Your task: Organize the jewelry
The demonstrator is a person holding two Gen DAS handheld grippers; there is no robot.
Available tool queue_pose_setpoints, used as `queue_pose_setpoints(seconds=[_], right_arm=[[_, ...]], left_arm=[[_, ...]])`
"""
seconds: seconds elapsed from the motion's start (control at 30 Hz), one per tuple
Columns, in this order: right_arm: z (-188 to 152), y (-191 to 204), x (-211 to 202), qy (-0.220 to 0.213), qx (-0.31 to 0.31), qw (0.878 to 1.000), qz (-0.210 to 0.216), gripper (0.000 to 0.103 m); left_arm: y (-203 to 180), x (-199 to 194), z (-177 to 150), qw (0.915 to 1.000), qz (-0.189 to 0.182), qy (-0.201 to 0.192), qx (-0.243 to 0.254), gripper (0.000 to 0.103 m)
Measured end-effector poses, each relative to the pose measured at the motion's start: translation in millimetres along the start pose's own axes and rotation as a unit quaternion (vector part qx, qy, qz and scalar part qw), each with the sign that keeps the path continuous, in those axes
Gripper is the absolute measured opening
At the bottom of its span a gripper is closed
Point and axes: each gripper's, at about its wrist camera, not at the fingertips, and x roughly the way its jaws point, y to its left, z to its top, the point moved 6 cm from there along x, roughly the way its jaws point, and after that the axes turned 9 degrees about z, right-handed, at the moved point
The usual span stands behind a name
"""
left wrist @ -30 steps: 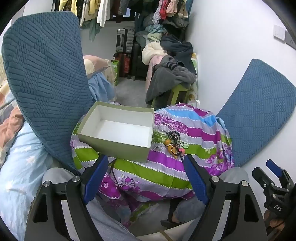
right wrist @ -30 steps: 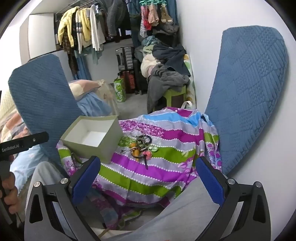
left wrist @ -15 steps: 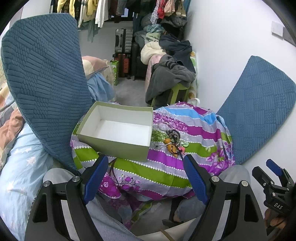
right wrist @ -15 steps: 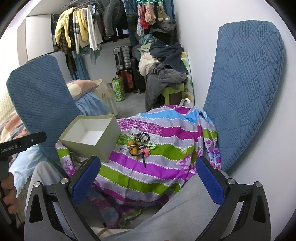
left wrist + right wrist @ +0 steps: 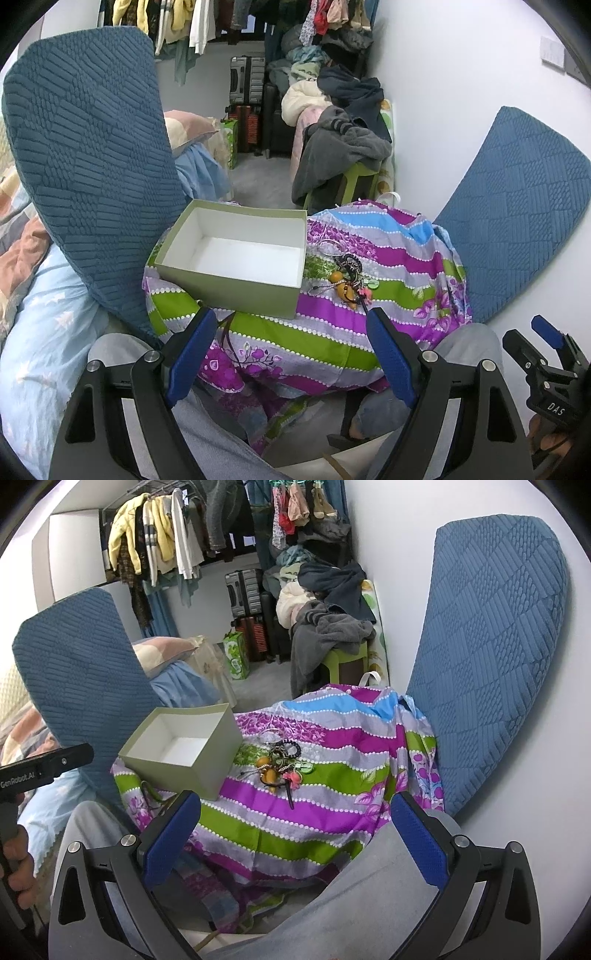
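Observation:
A pile of jewelry [image 5: 349,275] with orange beads, dark bands and a green piece lies on a striped floral cloth [image 5: 388,258]; it also shows in the right wrist view [image 5: 282,762]. An empty green box with a white inside [image 5: 236,254] stands just left of the pile, also in the right wrist view [image 5: 181,747]. My left gripper [image 5: 291,343] is open and empty, well short of the box and pile. My right gripper [image 5: 295,830] is open and empty, held back from the cloth's near edge.
Two blue quilted cushions stand at the sides, one left [image 5: 92,166] and one against the right wall [image 5: 487,657]. A person's grey-clad knees [image 5: 369,904] are below the cloth. A clothes-covered green stool [image 5: 354,177] and suitcases [image 5: 247,81] lie beyond.
Both views have shifted slightly; the box and jewelry sit a little lower and closer in the frames. Both grippers stay open and nothing has been touched.

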Motion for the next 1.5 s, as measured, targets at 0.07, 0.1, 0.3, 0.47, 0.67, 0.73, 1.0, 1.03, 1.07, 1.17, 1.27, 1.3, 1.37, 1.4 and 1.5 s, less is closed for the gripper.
queue_pose_setpoints(seconds=[0.07, 0.1, 0.3, 0.47, 0.67, 0.73, 1.0, 1.03, 1.07, 1.17, 1.27, 1.3, 1.37, 1.4, 1.5], right_arm=[[-1, -1, 0, 0.0, 0.0, 1.0, 0.001, 0.103], [-1, 0, 0, 0.001, -0.001, 1.0, 0.001, 0.103], [-1, 1, 1, 0.001, 0.001, 1.0, 0.002, 0.103], [-1, 1, 1, 0.001, 0.001, 1.0, 0.003, 0.103], [-2, 2, 1, 0.001, 0.002, 1.0, 0.003, 0.103], [-1, 1, 1, 0.002, 0.001, 1.0, 0.003, 0.103], [-2, 2, 2, 0.003, 0.004, 1.0, 0.006, 0.103], [-2, 1, 2, 0.003, 0.005, 1.0, 0.006, 0.103], [-2, 1, 2, 0.003, 0.005, 1.0, 0.006, 0.103], [-2, 1, 2, 0.002, 0.004, 1.0, 0.006, 0.103], [-4, 1, 4, 0.003, 0.007, 1.0, 0.008, 0.103], [-3, 1, 3, 0.003, 0.008, 1.0, 0.01, 0.103], [-4, 2, 6, 0.005, 0.013, 1.0, 0.014, 0.103], [-4, 2, 8, 0.007, 0.015, 1.0, 0.012, 0.103], [-4, 0, 11, 0.008, 0.022, 1.0, 0.01, 0.103]], left_arm=[[-1, 0, -1, 1.0, 0.001, 0.001, -0.001, 0.084], [-2, 0, -1, 1.0, 0.001, 0.002, -0.001, 0.084], [-6, 0, -1, 1.0, 0.0, 0.002, 0.0, 0.084], [-8, 0, -1, 1.0, 0.0, 0.004, 0.001, 0.084], [-10, 5, -3, 0.9999, -0.001, 0.012, 0.001, 0.084], [-10, 6, -3, 0.9999, -0.001, 0.013, 0.002, 0.084], [-13, 9, -3, 0.9999, -0.005, 0.014, 0.005, 0.084], [-13, 9, -3, 0.9999, -0.005, 0.014, 0.004, 0.084], [-14, 9, -3, 0.9999, -0.006, 0.014, 0.005, 0.084], [-15, 11, -4, 0.9998, -0.007, 0.016, 0.004, 0.084], [-15, 11, -5, 0.9998, -0.007, 0.018, 0.003, 0.084], [-15, 12, -6, 0.9998, -0.01, 0.02, 0.001, 0.084], [-14, 13, -6, 0.9996, -0.014, 0.024, -0.003, 0.084], [-14, 14, -7, 0.9996, -0.015, 0.025, -0.005, 0.084], [-14, 17, -7, 0.9995, -0.016, 0.028, -0.003, 0.084]])
